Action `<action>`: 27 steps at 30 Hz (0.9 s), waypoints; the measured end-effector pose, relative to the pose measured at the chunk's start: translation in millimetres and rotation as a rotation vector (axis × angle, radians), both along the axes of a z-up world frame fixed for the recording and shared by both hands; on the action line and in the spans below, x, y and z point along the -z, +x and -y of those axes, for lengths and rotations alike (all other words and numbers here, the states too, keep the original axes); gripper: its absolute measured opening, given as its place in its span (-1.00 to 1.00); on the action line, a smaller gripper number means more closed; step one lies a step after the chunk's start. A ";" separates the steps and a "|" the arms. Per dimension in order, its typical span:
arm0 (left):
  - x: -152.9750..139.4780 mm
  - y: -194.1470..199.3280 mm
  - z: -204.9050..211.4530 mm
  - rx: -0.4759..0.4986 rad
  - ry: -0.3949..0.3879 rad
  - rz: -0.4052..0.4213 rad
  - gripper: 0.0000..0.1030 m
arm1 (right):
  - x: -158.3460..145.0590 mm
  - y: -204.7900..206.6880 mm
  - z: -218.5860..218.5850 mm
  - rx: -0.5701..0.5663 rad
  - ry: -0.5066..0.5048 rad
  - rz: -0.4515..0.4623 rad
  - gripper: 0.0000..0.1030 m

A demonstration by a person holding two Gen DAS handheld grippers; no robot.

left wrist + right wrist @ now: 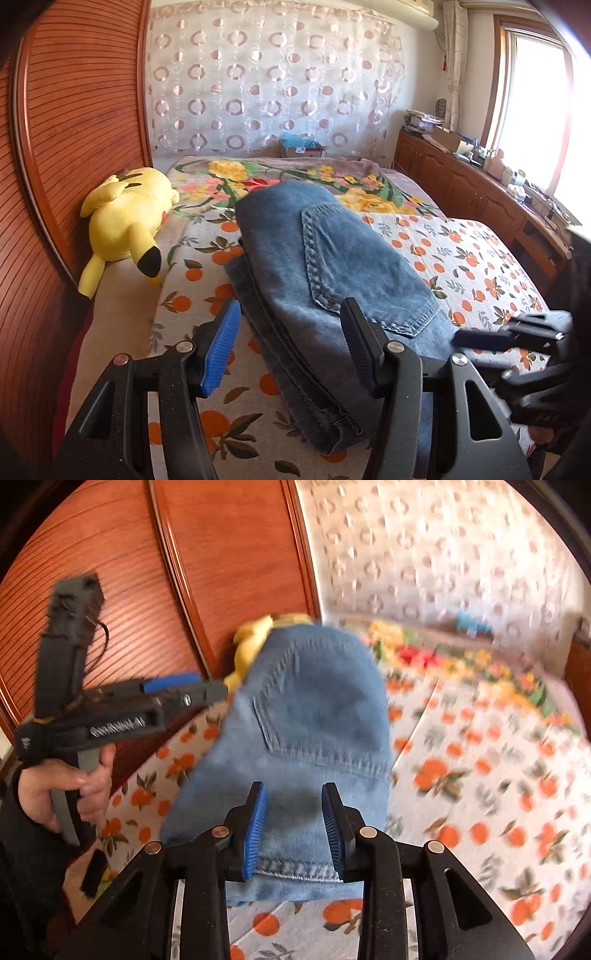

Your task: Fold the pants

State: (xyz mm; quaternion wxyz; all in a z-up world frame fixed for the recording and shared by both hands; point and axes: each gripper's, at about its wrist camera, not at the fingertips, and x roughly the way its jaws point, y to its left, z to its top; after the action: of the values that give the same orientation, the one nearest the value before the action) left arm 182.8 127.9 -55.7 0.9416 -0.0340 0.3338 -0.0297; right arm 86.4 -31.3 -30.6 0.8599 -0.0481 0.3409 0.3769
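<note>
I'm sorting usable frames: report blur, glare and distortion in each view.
Left wrist view: mostly sharp on the folded jeans, the window blown out white, the wooden panel bowed by fisheye. Right wrist view: motion-smeared, especially the orange-print bedsheet and curtain; the jeans stay readable.
</note>
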 end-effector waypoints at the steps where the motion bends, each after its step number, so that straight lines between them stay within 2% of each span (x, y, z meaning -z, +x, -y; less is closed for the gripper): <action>1: 2.8 1.3 0.0 0.000 0.003 -0.007 0.11 | 4.4 -1.8 -2.6 -0.006 -0.003 0.001 -0.38; 9: 41.3 13.7 -3.0 -0.006 0.017 -0.098 0.11 | 16.4 -4.8 -17.2 -0.048 -0.004 -0.018 -0.32; 12: 47.0 13.8 -6.7 -0.001 0.000 -0.104 0.12 | 10.3 -0.9 -16.9 -0.066 -0.008 -0.033 -0.32; 15: 49.7 15.8 -8.1 0.010 -0.012 -0.112 0.11 | -0.1 7.8 -11.9 -0.052 -0.030 0.000 -0.26; 22: 48.3 28.2 -12.4 0.028 -0.029 -0.131 0.12 | -5.6 49.6 -11.0 -0.029 -0.074 0.019 -0.08; 27: 51.4 34.3 -21.4 0.035 -0.092 -0.163 0.12 | -0.2 84.8 -29.4 -0.042 -0.083 -0.008 -0.03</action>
State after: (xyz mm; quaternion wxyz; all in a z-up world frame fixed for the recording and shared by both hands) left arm 217.0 149.3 -107.1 0.9080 -0.0737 0.4082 -0.0585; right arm 171.2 -1.9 -30.3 0.8477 -0.0891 0.3586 0.3805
